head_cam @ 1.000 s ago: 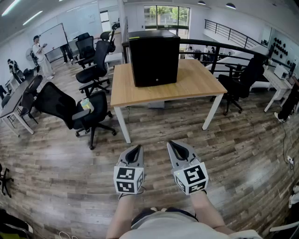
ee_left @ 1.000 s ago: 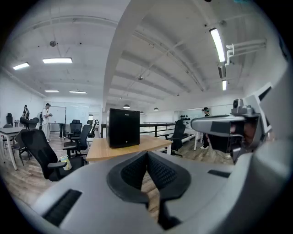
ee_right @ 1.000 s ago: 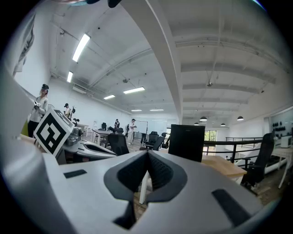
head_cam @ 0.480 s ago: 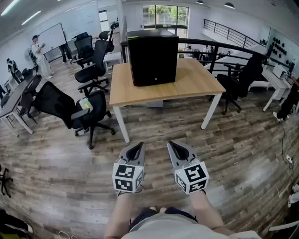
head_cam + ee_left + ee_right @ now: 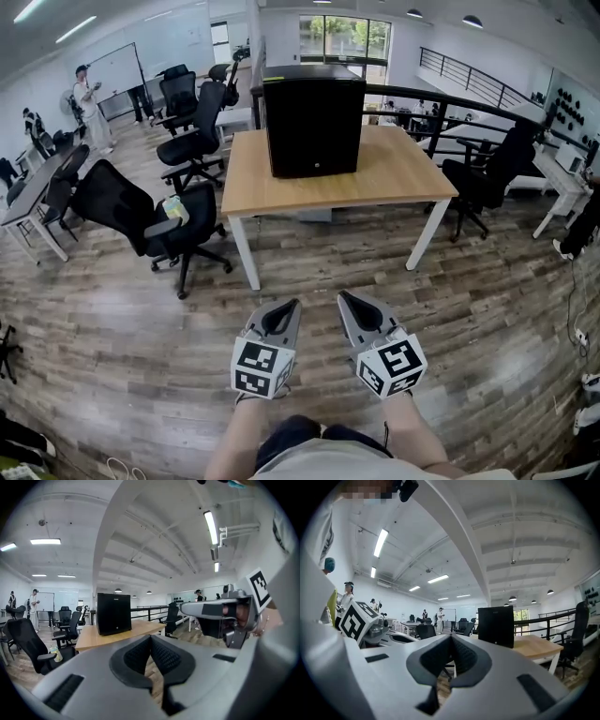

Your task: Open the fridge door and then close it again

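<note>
Both clenched, empty: left gripper [image 5: 287,307], right gripper [image 5: 347,300] | fridge [image 5: 314,117] well apart, door closed | next: approach squarely, spread jaws before hooking door edge

open office: desks [image 5: 337,178], swivel chairs [image 5: 141,220]

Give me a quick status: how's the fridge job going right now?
Left gripper shut, empty; right gripper shut, empty. Fridge on table, door closed, not yet reached. Only floor between; office chair off to the left.
</note>
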The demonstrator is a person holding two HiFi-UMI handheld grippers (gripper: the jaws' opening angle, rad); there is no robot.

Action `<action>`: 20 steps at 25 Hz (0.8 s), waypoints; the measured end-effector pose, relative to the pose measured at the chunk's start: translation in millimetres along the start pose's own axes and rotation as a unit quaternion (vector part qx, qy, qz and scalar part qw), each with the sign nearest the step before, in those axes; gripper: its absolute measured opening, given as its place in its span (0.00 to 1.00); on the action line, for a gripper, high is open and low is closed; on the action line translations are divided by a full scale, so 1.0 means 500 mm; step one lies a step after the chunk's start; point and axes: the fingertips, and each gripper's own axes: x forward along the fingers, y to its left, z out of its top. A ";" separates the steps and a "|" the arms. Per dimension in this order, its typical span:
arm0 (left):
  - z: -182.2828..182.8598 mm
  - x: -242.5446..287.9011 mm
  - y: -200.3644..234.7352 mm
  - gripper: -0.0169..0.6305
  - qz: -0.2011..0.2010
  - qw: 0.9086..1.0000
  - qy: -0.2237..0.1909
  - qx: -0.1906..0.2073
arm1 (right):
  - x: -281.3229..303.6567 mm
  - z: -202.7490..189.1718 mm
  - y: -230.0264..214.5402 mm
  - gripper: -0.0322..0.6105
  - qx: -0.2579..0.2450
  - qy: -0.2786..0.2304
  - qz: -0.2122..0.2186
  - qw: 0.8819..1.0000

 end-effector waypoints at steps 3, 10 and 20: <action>-0.008 0.005 0.004 0.03 0.011 1.000 -0.002 -0.007 | 0.006 -0.020 -0.017 0.05 -0.004 0.005 0.002 1.000; -0.016 0.076 0.071 0.03 0.031 0.999 -0.003 -0.035 | 0.063 -0.044 -0.073 0.05 -0.003 0.017 -0.014 1.000; 0.058 0.283 0.341 0.03 0.007 1.000 -0.025 -0.017 | 0.379 -0.025 -0.183 0.05 -0.026 0.011 -0.037 0.999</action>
